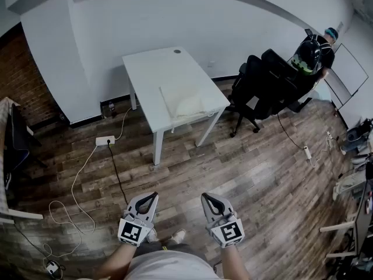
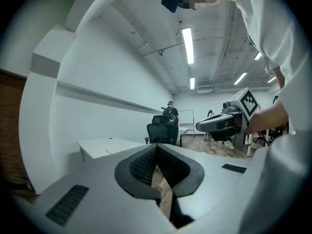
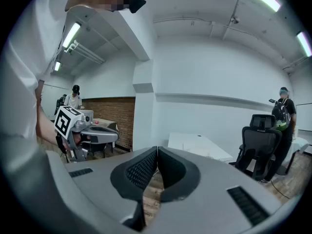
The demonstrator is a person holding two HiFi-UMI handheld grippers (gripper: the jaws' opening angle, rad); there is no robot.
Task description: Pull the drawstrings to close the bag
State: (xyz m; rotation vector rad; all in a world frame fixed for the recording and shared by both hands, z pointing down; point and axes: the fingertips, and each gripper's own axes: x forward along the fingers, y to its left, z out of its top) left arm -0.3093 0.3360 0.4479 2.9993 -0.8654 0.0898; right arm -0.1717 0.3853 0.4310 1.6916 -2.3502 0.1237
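While the bag (image 1: 187, 104) lies flat on the desk (image 1: 154, 69), near its front edge, left tool (image 1: 150, 197) and right tool (image 1: 208, 197) hover well away over the floor (image 1: 245, 168), jaws pressed together, gripping nothing.

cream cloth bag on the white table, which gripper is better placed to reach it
Right, marginally: the cream cloth bag lies near the white table's right front corner, more in line with the right gripper than the left gripper. Both are far off, jaws shut.
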